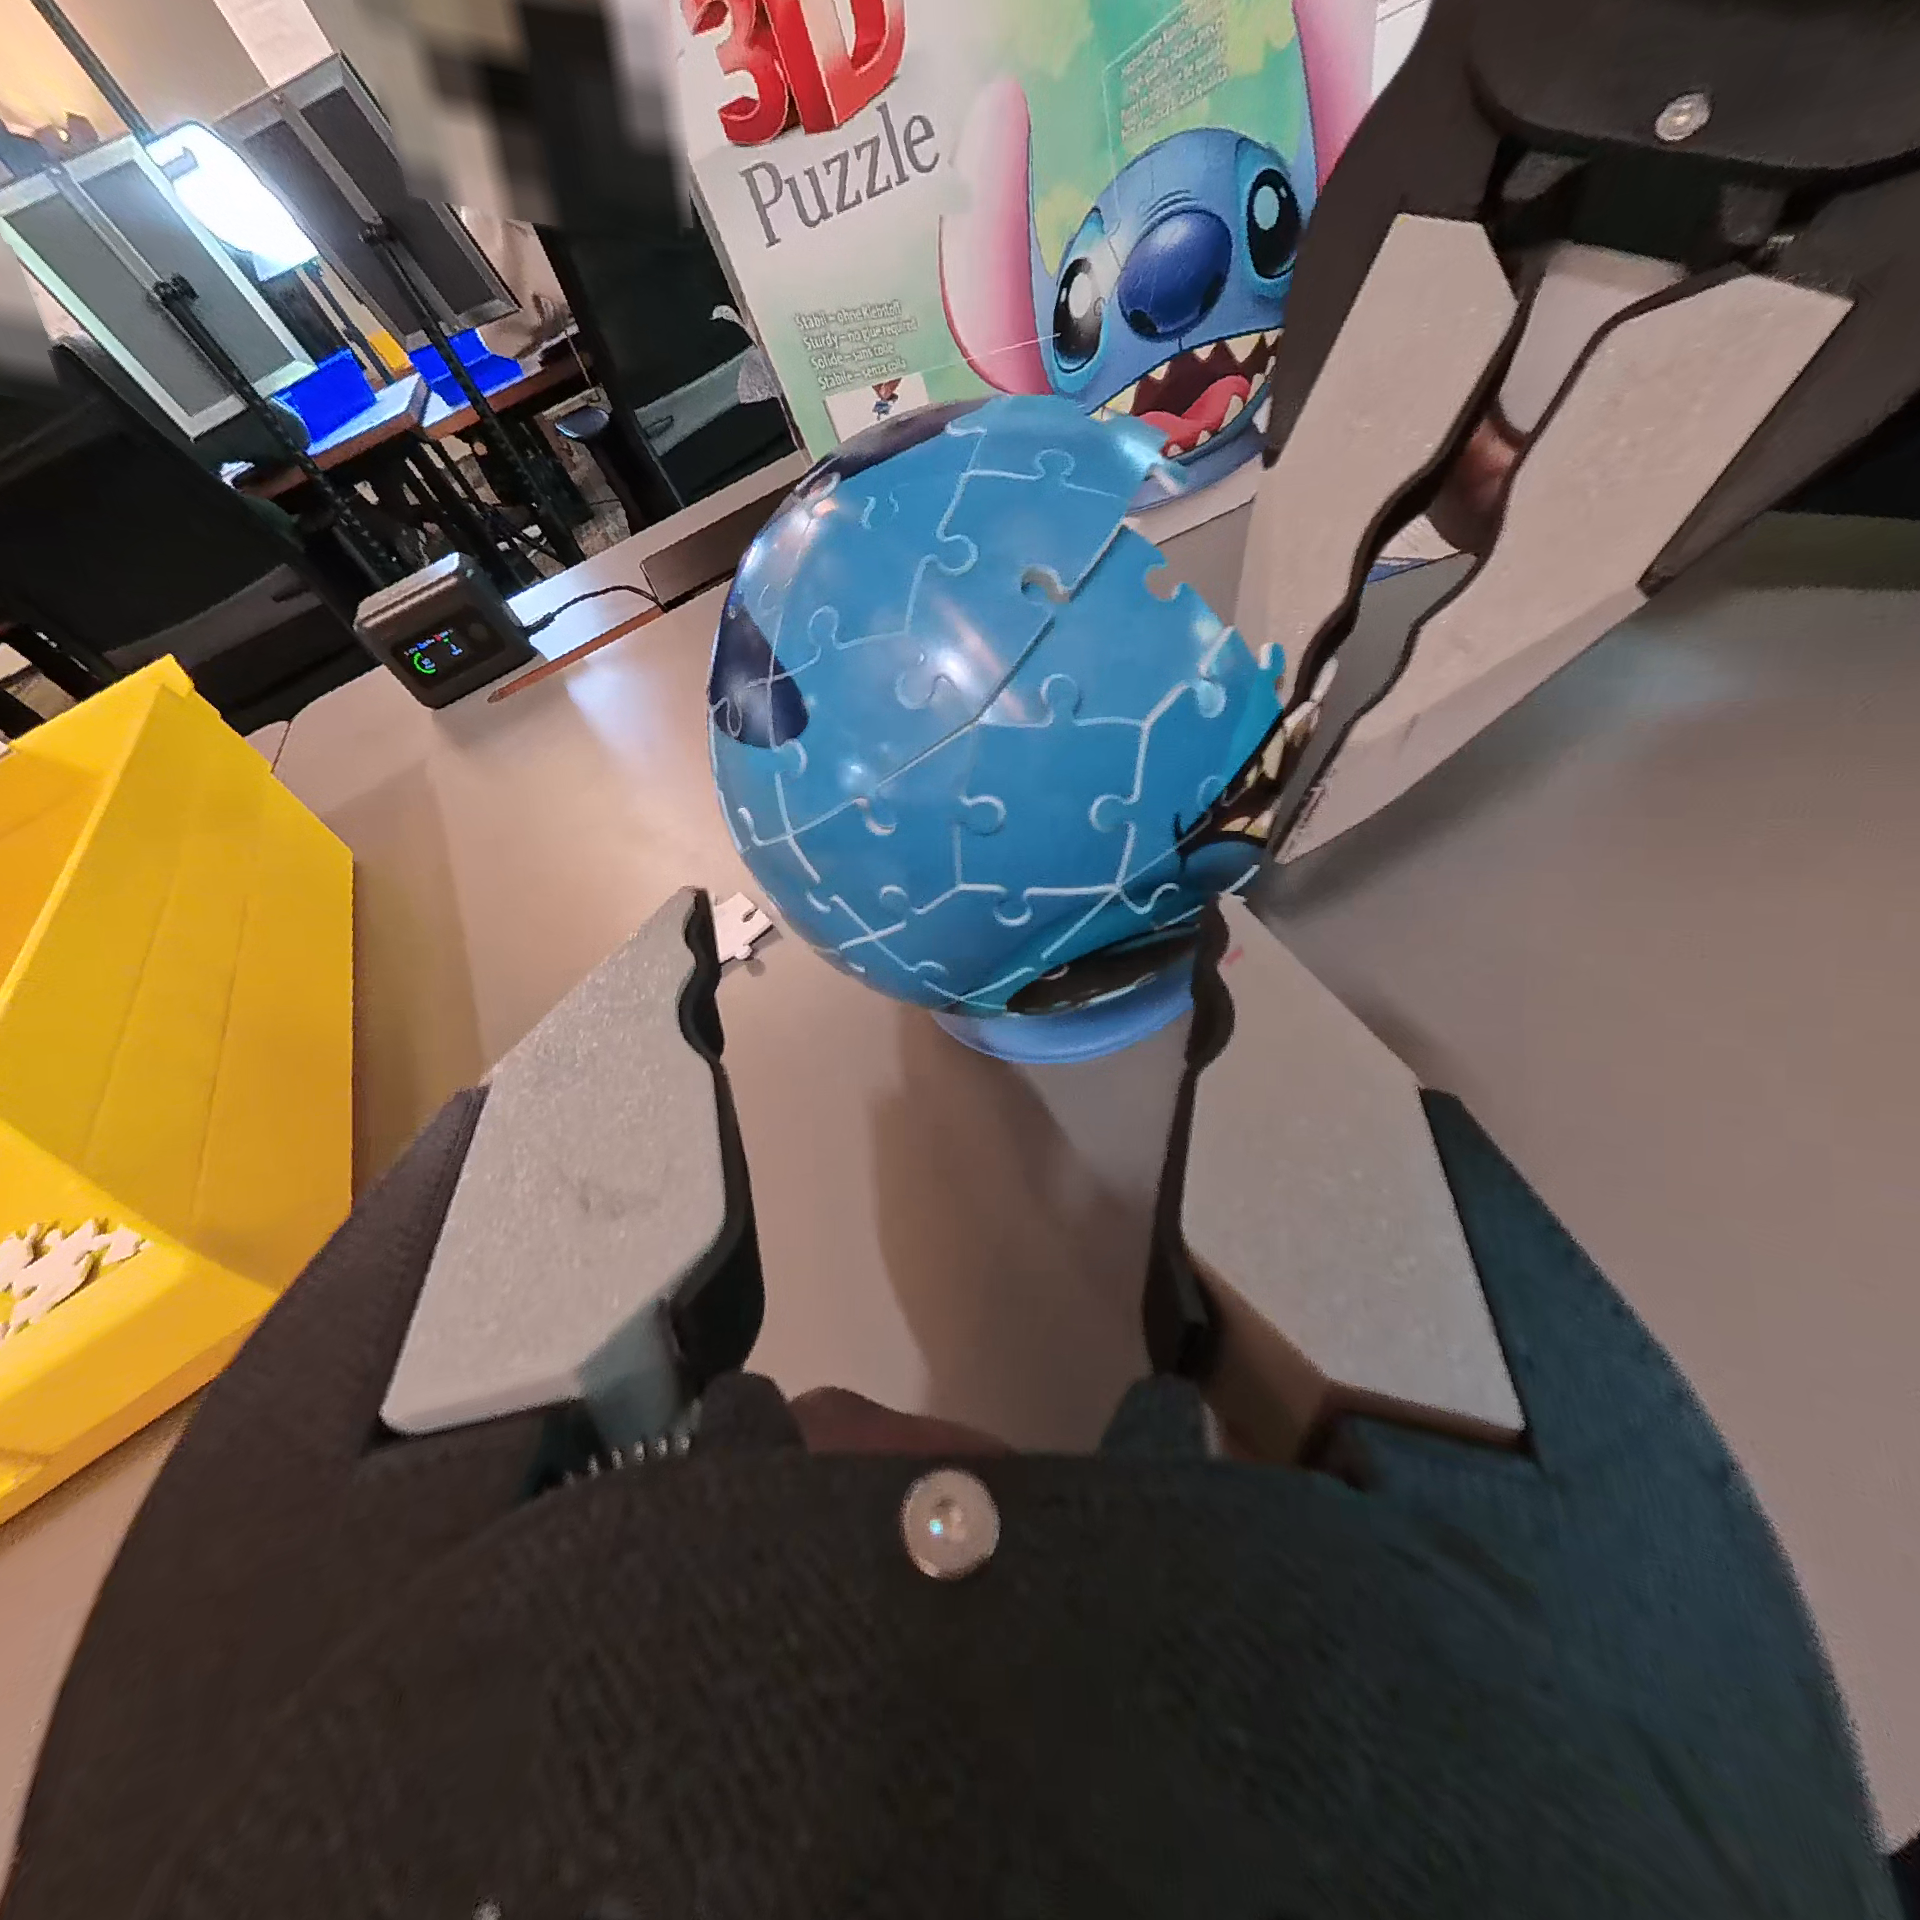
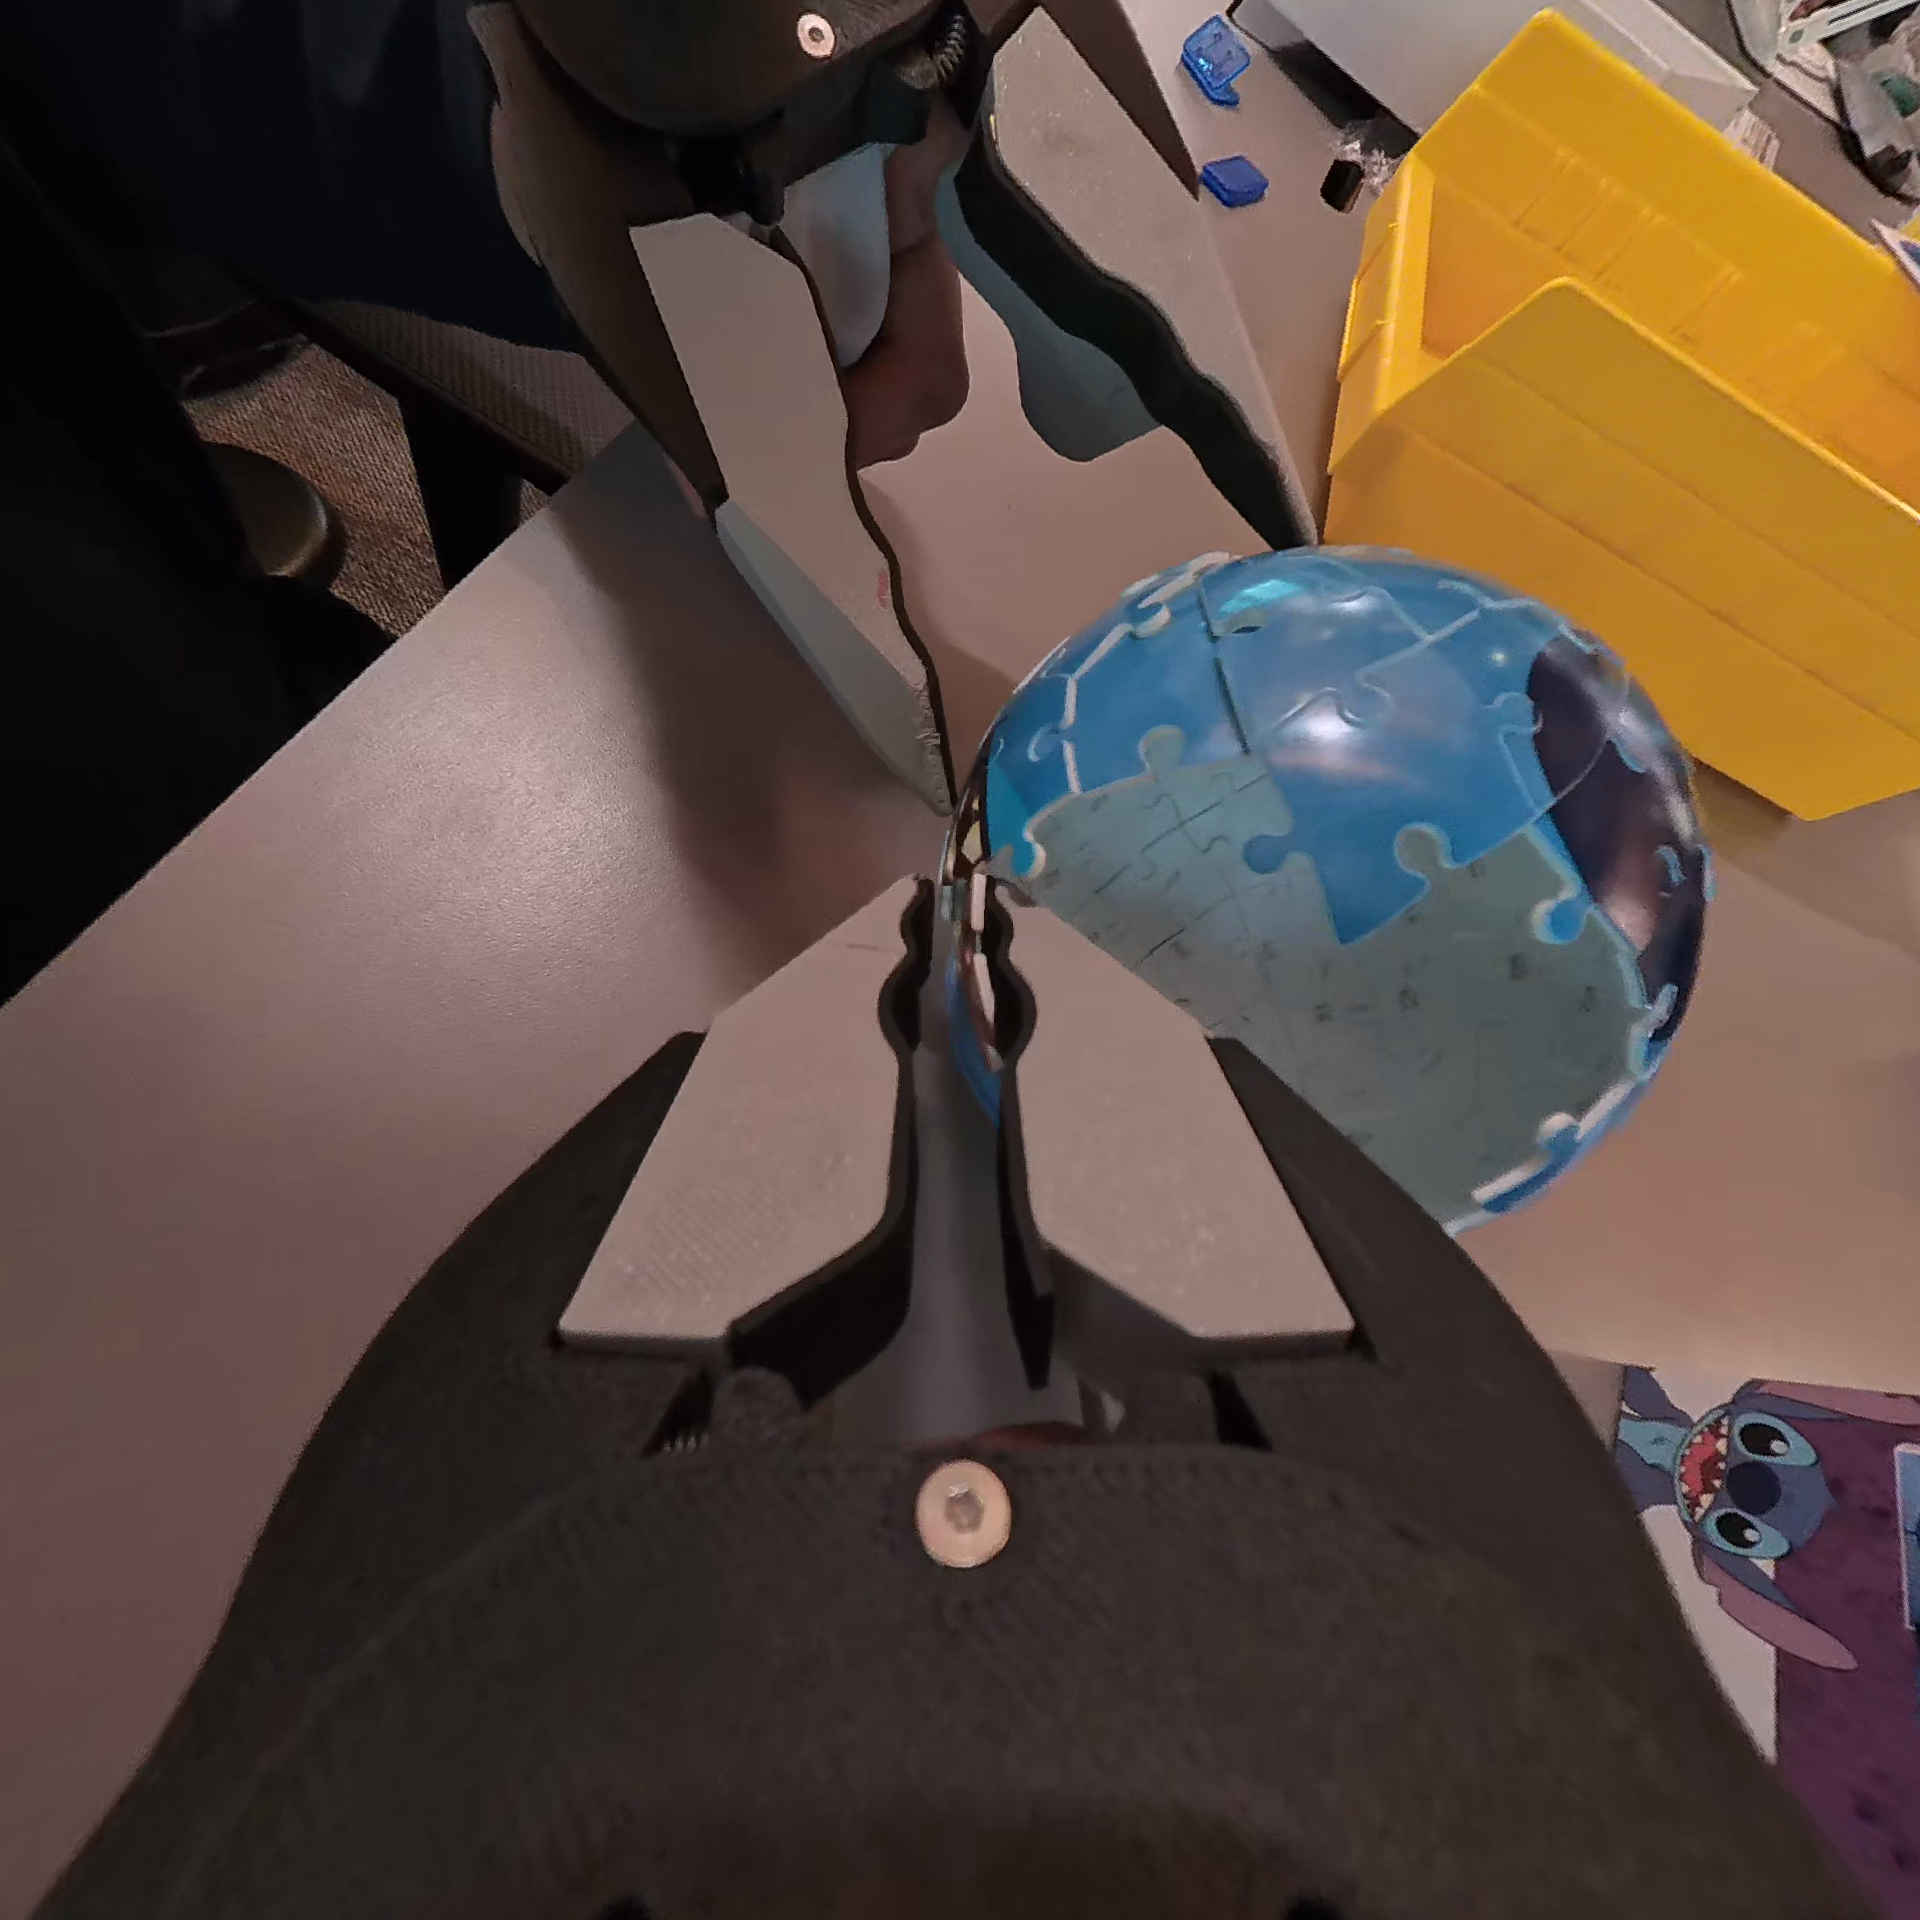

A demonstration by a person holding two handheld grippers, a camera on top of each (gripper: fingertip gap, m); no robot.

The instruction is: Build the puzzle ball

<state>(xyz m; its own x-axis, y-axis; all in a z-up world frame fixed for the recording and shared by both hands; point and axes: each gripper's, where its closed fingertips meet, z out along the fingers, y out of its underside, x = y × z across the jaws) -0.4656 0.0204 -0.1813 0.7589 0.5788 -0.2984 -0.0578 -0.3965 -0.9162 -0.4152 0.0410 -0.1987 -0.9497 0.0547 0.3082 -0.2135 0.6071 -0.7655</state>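
Puzzle ball [image 1: 977, 727], partly built, open gap on one side, sits on a blue stand ring [image 1: 1049, 1029] on the grey surface [image 1: 1610, 831]. Left claw [image 1: 956, 935] open just short of ball, touching nothing. Right claw [image 2: 961, 914] pinched onto ball's open rim. Yellow bin [image 1: 156, 935] left of ball, loose white pieces inside. Puzzle box [image 1: 997, 229] upright behind ball.

Partly built blue puzzle ball [image 1: 987, 727], open-sided, tilted above its blue stand [image 1: 1060, 1034].
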